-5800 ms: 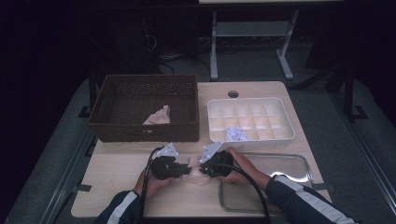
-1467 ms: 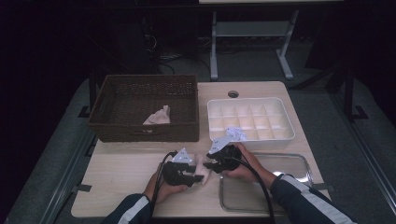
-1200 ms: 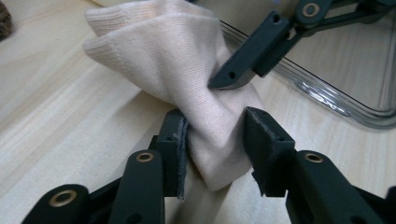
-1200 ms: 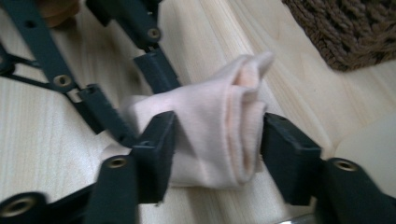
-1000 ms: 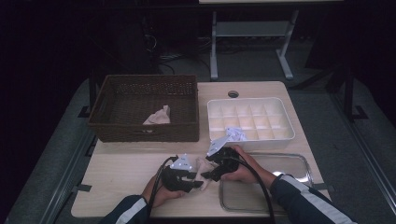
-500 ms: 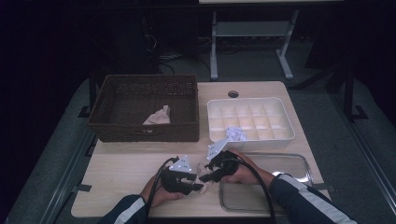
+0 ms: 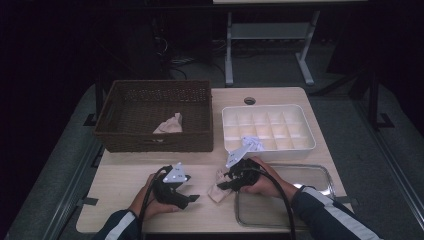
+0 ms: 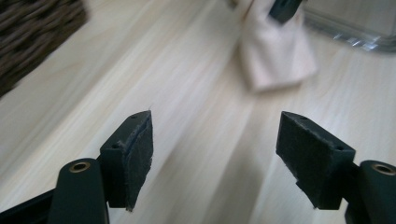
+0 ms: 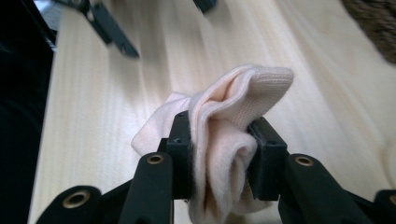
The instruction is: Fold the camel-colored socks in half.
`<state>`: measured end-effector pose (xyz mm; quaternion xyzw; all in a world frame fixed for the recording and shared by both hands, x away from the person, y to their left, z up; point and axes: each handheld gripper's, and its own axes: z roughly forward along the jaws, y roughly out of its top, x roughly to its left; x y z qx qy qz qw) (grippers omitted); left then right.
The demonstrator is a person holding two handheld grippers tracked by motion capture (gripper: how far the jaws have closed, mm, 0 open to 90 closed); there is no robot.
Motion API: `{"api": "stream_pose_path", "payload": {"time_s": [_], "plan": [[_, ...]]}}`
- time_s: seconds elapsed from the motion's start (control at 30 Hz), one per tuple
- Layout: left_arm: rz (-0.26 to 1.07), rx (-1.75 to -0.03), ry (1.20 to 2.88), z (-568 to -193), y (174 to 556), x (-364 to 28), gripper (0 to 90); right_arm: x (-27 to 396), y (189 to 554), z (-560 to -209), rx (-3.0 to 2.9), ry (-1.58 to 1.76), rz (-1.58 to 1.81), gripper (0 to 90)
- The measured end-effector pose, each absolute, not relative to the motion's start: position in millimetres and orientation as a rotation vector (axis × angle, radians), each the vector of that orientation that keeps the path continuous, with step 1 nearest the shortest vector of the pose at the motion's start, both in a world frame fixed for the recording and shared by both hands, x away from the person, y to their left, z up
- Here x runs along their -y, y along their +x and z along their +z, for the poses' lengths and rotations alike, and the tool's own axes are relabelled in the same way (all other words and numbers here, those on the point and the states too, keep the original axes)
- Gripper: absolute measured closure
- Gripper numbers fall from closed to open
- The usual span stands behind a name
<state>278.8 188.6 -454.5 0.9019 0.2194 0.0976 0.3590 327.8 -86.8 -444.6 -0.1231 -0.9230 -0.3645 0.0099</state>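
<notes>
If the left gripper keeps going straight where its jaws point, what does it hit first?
Probably the pale sock pinched by the right gripper; only bare table lies between, with the metal tray behind it.

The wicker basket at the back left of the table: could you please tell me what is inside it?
One pale crumpled cloth lies in the basket, near its front wall and right of centre. The rest of the visible floor looks bare; the strip just behind the front wall is hidden.

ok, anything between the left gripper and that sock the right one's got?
Nothing visible. The left gripper is open, and bare table lies between it and the pink sock. The right gripper is shut on the sock's other end, beside the metal tray.
</notes>
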Motion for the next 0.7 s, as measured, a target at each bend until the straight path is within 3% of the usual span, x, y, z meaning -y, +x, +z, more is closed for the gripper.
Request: {"api": "stream_pose_path", "payload": {"time_s": [0.3,0.7], "plan": [[0.273,-0.628,2.316,-470,292,-219,18.6,94,333,-440,2.908,-0.422,-1.142,65.4],[0.29,-0.678,2.242,-476,300,-221,14.7,100,332,-436,2.944,-0.442,-1.12,65.4]]}}
